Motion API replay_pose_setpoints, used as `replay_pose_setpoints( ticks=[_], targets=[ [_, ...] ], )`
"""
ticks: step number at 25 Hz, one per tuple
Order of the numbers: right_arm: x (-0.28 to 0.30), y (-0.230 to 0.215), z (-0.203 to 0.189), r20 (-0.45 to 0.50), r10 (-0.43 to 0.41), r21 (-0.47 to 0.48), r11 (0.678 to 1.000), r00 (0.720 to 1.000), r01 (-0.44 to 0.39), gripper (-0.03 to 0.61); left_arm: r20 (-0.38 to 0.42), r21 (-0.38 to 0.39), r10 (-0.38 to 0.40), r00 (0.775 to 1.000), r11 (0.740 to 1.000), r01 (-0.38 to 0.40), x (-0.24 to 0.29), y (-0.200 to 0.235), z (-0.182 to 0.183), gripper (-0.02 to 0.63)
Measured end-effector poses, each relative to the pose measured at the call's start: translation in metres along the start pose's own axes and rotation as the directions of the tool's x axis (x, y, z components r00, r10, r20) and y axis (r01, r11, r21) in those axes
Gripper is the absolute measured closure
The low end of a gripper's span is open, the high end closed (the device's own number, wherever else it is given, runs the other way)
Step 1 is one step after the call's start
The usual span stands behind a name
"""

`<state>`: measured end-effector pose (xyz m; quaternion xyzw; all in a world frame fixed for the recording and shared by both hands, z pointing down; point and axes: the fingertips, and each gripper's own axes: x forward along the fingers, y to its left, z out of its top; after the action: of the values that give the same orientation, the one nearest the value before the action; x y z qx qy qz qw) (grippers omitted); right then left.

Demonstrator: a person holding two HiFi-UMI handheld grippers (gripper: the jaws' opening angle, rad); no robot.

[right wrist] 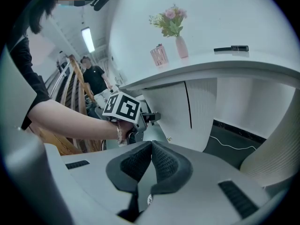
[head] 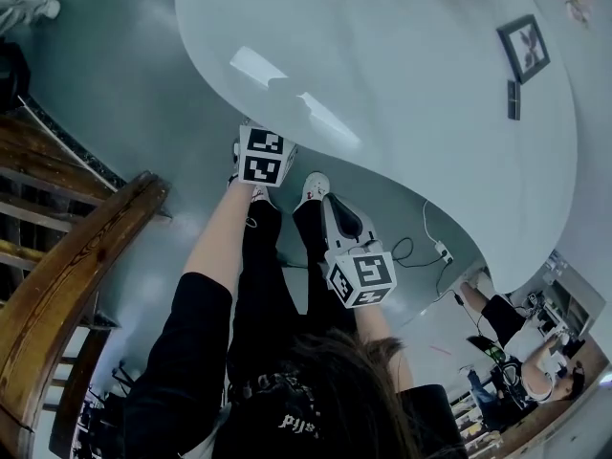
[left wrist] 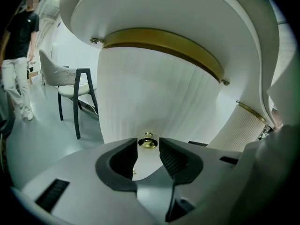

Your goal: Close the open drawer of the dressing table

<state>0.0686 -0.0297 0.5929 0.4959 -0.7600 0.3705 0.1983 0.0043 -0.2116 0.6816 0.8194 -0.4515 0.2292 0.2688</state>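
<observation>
One brass knob [left wrist: 148, 143] on fluted drawer front [left wrist: 154, 102], stem pointing at released left gripper [left wrist: 148, 141], right gripper [right wrist: 151, 144] clenched empty.

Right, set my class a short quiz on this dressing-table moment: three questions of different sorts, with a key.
1. True or false: the right tool has its jaws together with nothing between them.
2. In the left gripper view, what shows in the gap between the jaw tips of the left tool? A) a brass knob B) a cable C) a chair leg
3. Fill in: on the tabletop, the flowers stand in a pink ____.

Key: 1 true; 2 A, with the jaws apart and not pressing on it; 3 vase.
</observation>
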Motion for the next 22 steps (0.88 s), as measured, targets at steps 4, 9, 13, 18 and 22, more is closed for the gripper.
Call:
replay_pose_setpoints(
  ticks=[4, 9, 13, 18, 22],
  targets=[
    [-0.01, 0.009, 0.01, 0.032, 0.014, -0.003, 1.0, 0.999, -0.014, 0.552, 0.0, -0.014, -0.016, 1.0, 1.0, 0.016, -0.018, -0.008, 0.002, 0.425],
    [-0.027, 0.014, 0.021, 0.044, 0.044, -0.039, 0.998, 0.998, -0.043, 0.551, -0.021, -0.043, 0.011, 1.0, 0.999, -0.011, -0.051, -0.022, -0.006, 0.422],
    [-0.044, 0.014, 0.036, 0.063, 0.094, -0.078, 0.993, 0.994, -0.089, 0.551, 0.0, -0.082, 0.051, 0.999, 0.995, -0.051, -0.088, -0.037, -0.002, 0.422],
    [-0.074, 0.003, 0.065, 0.087, 0.148, -0.146, 0.98, 0.985, -0.135, 0.551, 0.053, -0.099, 0.085, 0.995, 0.992, -0.08, -0.133, -0.081, 0.017, 0.422],
    [-0.102, 0.002, 0.093, 0.118, 0.189, -0.209, 0.964, 0.975, -0.162, 0.551, 0.106, -0.111, 0.117, 0.987, 0.988, -0.105, -0.17, -0.114, 0.036, 0.422]
  ],
)
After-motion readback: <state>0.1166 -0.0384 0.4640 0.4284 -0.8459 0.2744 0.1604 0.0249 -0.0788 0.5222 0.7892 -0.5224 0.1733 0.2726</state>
